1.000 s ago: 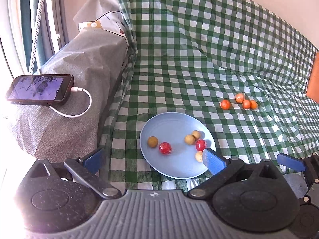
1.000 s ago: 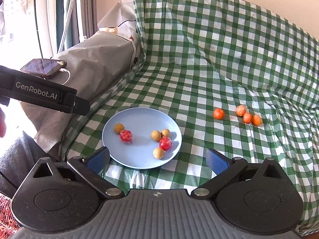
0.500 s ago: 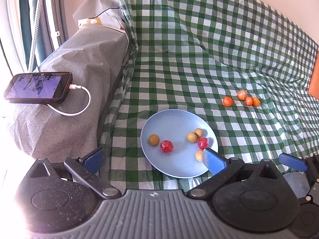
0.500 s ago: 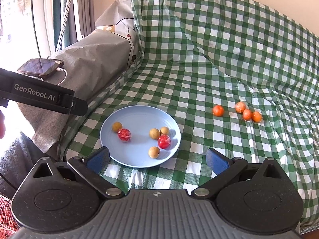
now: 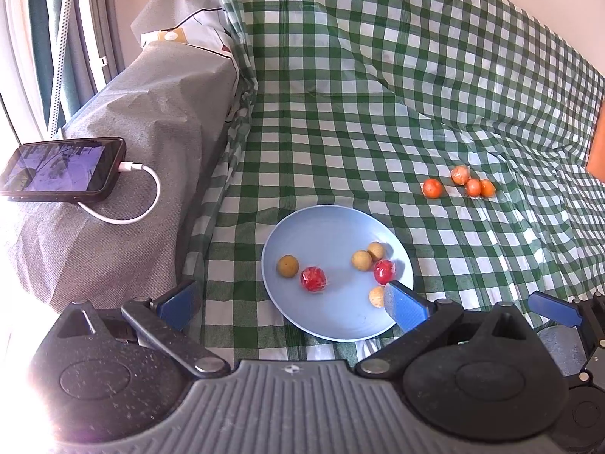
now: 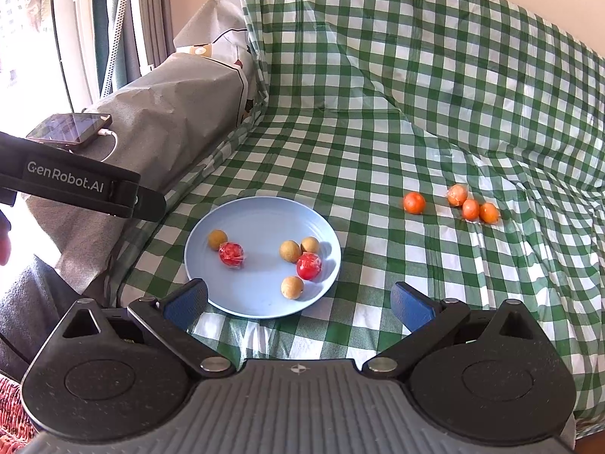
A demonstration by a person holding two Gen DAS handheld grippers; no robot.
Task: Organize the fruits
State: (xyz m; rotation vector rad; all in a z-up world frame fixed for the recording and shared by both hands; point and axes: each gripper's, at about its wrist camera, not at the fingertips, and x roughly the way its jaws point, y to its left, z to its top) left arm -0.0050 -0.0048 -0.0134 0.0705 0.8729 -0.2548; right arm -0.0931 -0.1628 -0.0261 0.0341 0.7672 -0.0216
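Observation:
A light blue plate (image 5: pixel 329 227) (image 6: pixel 261 212) lies on the green checked cloth. It holds two red fruits (image 5: pixel 313 278) (image 6: pixel 231 254) and several tan ones (image 5: pixel 287 265) (image 6: pixel 290 251). Several orange fruits (image 5: pixel 432 188) (image 6: pixel 414 202) lie on the cloth to the plate's far right. My left gripper (image 5: pixel 291 300) is open, hovering over the plate's near edge with nothing between its fingers. My right gripper (image 6: pixel 298 302) is open and empty, just short of the plate's near right rim. One blue fingertip of the right gripper (image 5: pixel 552 308) shows at the lower right of the left wrist view.
A grey covered armrest (image 5: pixel 132 121) (image 6: pixel 166 106) rises left of the plate, with a phone (image 5: pixel 62 168) (image 6: pixel 70 128) and its white charging cable on top. The checked cloth climbs a backrest behind. A black GenRobot.AI strap (image 6: pixel 75 181) crosses the left of the right wrist view.
Both grippers drifted slightly: the plate sits a little farther left in the right wrist view. Fruits stay where they were and both grippers stay open.

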